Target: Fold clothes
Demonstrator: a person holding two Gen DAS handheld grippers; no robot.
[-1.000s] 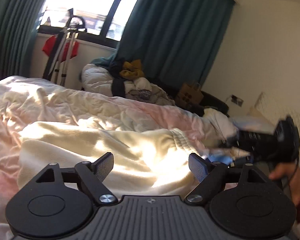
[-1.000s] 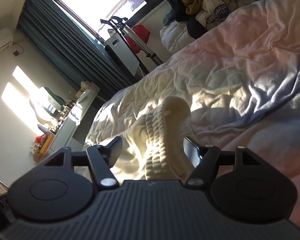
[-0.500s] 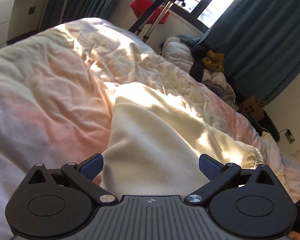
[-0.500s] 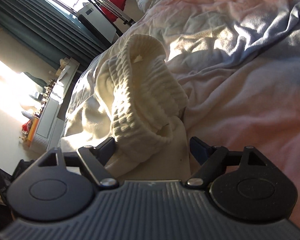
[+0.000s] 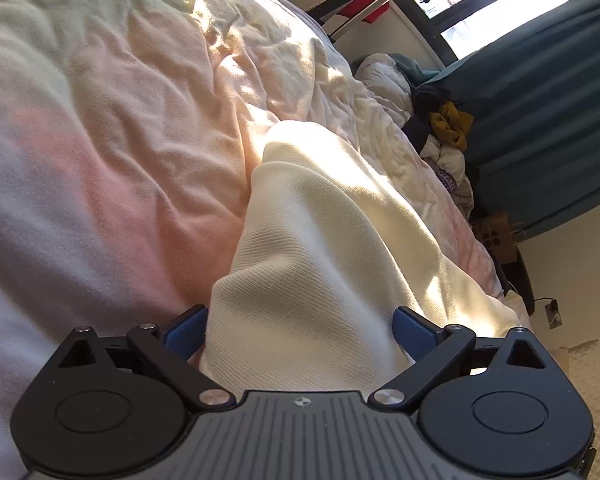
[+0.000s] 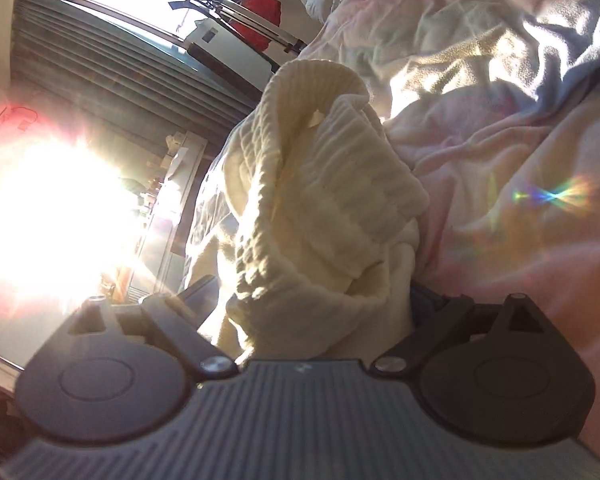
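On a sunlit bed (image 5: 112, 184), my left gripper (image 5: 300, 330) gapes around the cream garment (image 5: 320, 240); my right gripper (image 6: 312, 300) is opening, ribbed cuff (image 6: 320, 184) between its jaws, apparently laying it flat.

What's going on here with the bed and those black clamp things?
A person is folding clothes on a bed, with a two-finger gripper in each hand. A cream knit garment lies on the rumpled bedding. The left gripper is open, with the garment's plain end between its fingers. The right gripper is at the ribbed end, its jaws opening around the bunched fabric. No fold is visible yet.
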